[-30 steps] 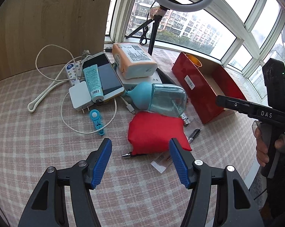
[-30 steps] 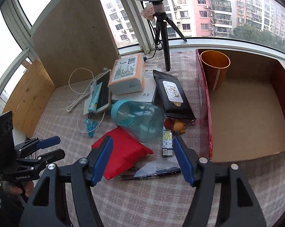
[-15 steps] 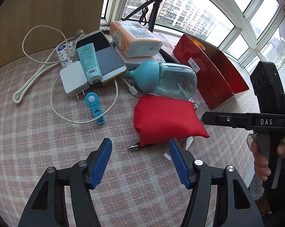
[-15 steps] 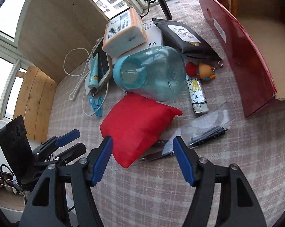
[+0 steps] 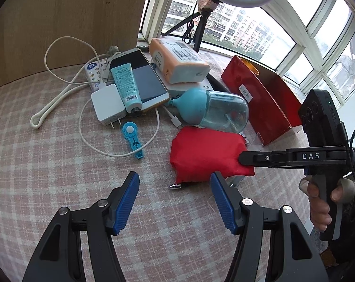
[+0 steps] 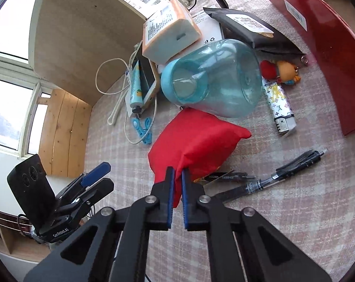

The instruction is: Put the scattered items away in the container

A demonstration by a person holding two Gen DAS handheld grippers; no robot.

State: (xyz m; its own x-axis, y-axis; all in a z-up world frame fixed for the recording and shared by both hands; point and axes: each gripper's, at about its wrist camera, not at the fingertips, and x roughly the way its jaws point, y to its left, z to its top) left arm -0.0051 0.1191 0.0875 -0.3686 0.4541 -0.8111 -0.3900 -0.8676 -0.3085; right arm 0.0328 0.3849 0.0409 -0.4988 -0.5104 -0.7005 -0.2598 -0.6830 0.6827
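Observation:
A red fabric pouch (image 5: 205,152) lies on the checked cloth in front of a blue-capped clear bottle (image 5: 212,110). My right gripper (image 6: 177,176) is shut on the near edge of the red pouch (image 6: 196,141); in the left wrist view it reaches in from the right (image 5: 242,158). My left gripper (image 5: 175,185) is open and empty, just short of the pouch. The red box (image 5: 259,98), the container, stands at the right with an orange cup inside. Pens (image 6: 283,174), a lighter (image 6: 281,108) and a small doll keychain (image 6: 283,70) lie near the box.
A phone (image 5: 142,80), teal tube (image 5: 126,87), white charger with cable (image 5: 106,104), blue clip (image 5: 132,138), tissue pack (image 5: 177,58) and black wipes pack (image 6: 255,30) crowd the far side. A ring-light tripod (image 5: 201,28) stands by the window. Wooden panel at the left.
My right gripper moved in and down onto the red pouch and shut on its edge. My left gripper drew a little closer to the pouch and stayed open.

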